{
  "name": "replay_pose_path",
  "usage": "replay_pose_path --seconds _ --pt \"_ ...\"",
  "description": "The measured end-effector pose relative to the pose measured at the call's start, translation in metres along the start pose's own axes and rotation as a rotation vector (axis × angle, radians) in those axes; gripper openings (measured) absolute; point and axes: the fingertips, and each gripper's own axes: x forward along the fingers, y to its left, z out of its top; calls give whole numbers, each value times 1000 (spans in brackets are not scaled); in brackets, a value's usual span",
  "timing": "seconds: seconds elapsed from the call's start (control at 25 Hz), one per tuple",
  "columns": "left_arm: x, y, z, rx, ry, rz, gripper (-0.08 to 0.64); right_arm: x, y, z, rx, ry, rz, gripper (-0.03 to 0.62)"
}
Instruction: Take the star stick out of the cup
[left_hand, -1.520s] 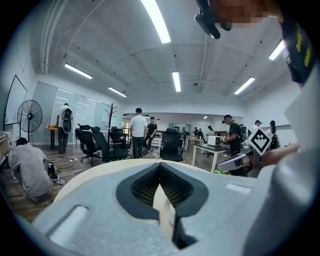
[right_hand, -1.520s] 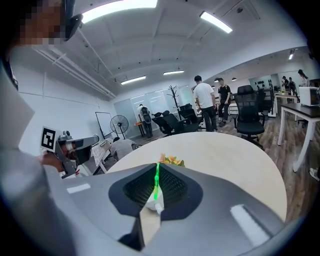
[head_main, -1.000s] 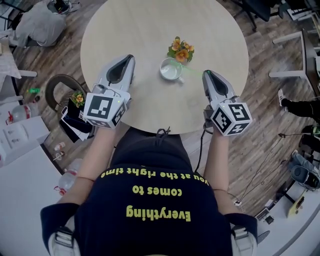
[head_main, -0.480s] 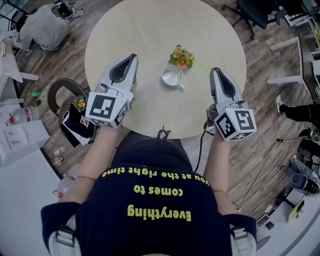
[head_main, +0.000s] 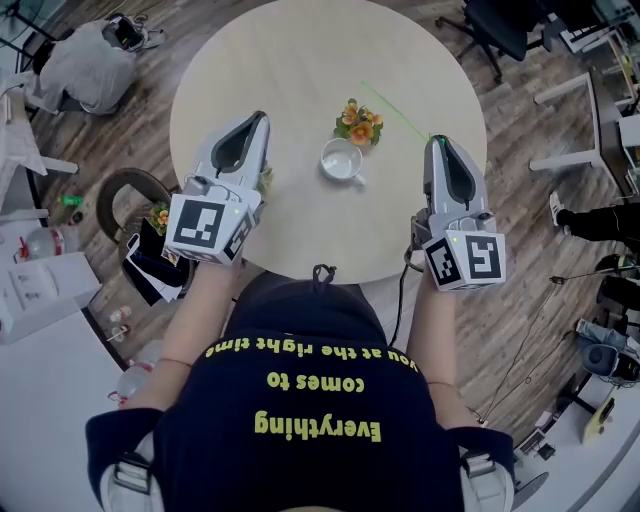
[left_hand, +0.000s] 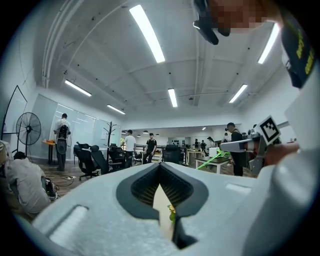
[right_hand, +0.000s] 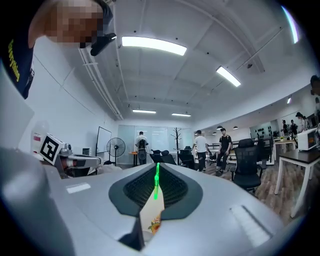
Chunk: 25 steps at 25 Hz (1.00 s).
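A thin green star stick (head_main: 396, 109) hangs in the air over the round table (head_main: 290, 60), clear of the white cup (head_main: 342, 160). My right gripper (head_main: 437, 143) is shut on its near end, right of the cup. In the right gripper view the stick (right_hand: 156, 183) stands clamped between the pads. From the left gripper view it (left_hand: 212, 158) slants off the other gripper at the right. My left gripper (head_main: 254, 122) is shut and empty, left of the cup, and its jaws (left_hand: 161, 172) meet with nothing between them. The cup looks empty.
A small bunch of orange flowers (head_main: 360, 120) stands just behind the cup. A chair with a bag (head_main: 140, 205) is at the table's left edge and an office chair (head_main: 505, 25) at the far right. Several people and desks stand in the room beyond.
My right gripper has risen and carried the green stick up and away from the cup, to the right of the flowers. The left gripper has lifted a little.
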Motion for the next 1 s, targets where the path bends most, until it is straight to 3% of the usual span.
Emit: replay_pose_path --seconds 1.0 --pt "0 3 0 2 0 -8 2 -3 0 12 -68 -50 -61 28"
